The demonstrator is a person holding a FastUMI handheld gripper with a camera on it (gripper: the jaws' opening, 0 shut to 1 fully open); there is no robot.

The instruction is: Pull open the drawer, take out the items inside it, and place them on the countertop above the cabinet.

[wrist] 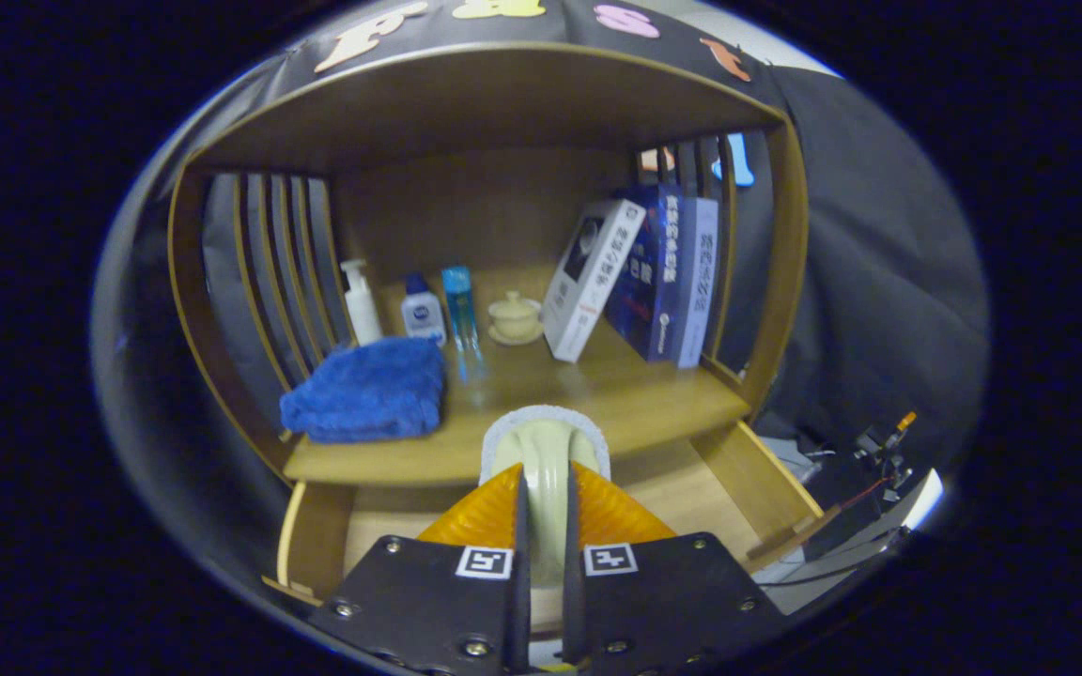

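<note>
Gripping a pale cream brush (546, 451) with white bristles, hand-held gripper (546, 498) clamped.

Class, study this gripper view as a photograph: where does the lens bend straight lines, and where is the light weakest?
In the gripper view, fisheye distortion bows the shelf and its slatted sides into curves; the light is dim overall, darkest beside the cabinet. The books and towel stay fairly sharp, while the pale sponge clamped in the tool looks soft.
</note>
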